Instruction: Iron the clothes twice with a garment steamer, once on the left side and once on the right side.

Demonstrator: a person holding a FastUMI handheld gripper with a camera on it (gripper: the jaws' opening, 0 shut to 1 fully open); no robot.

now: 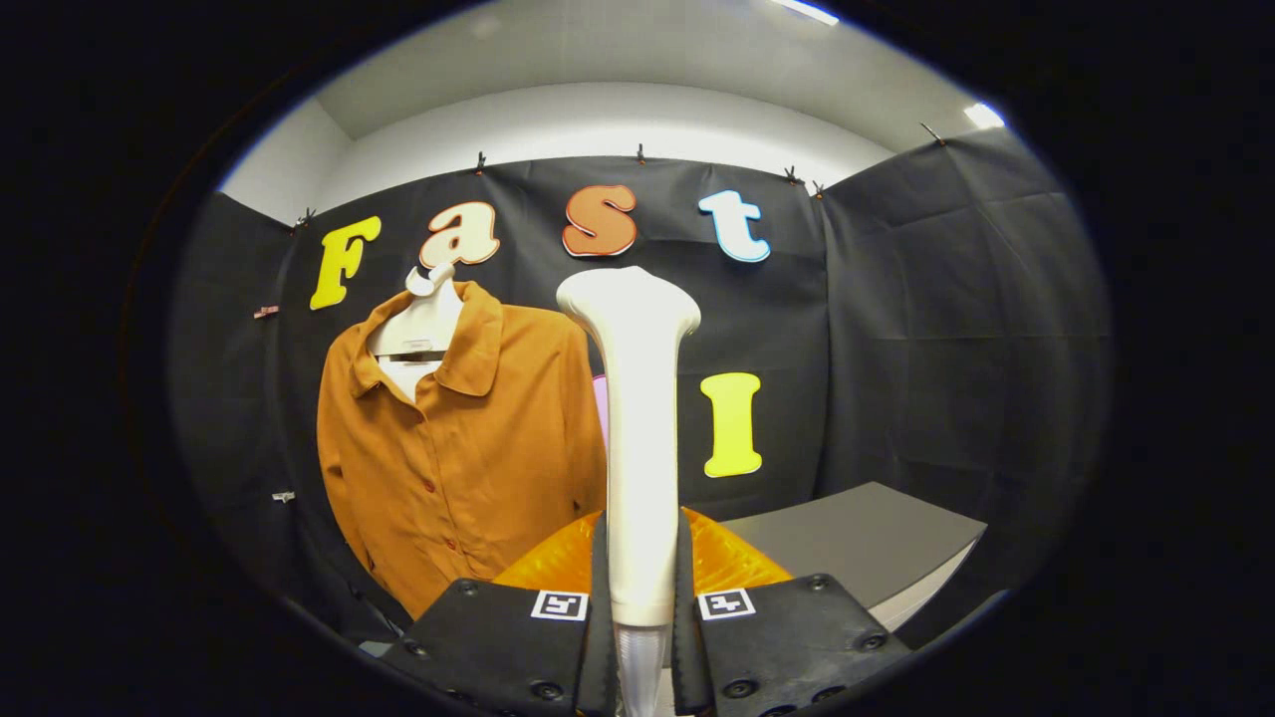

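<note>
Two fingers of the gripper (638, 597) clamp the steamer (637, 428) upright. The shirt (468, 448) hangs beyond them, leftward. Advise flat, steady strokes down each side.

A grey table (857, 538) stands by the black cloth wall (946, 329), under a white ceiling (598, 60).

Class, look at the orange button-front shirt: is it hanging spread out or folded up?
Hanging, spread out. The orange button-front shirt hangs on a white hanger against the black cloth wall, beyond the gripper, which is shut on the white steamer handle.
</note>
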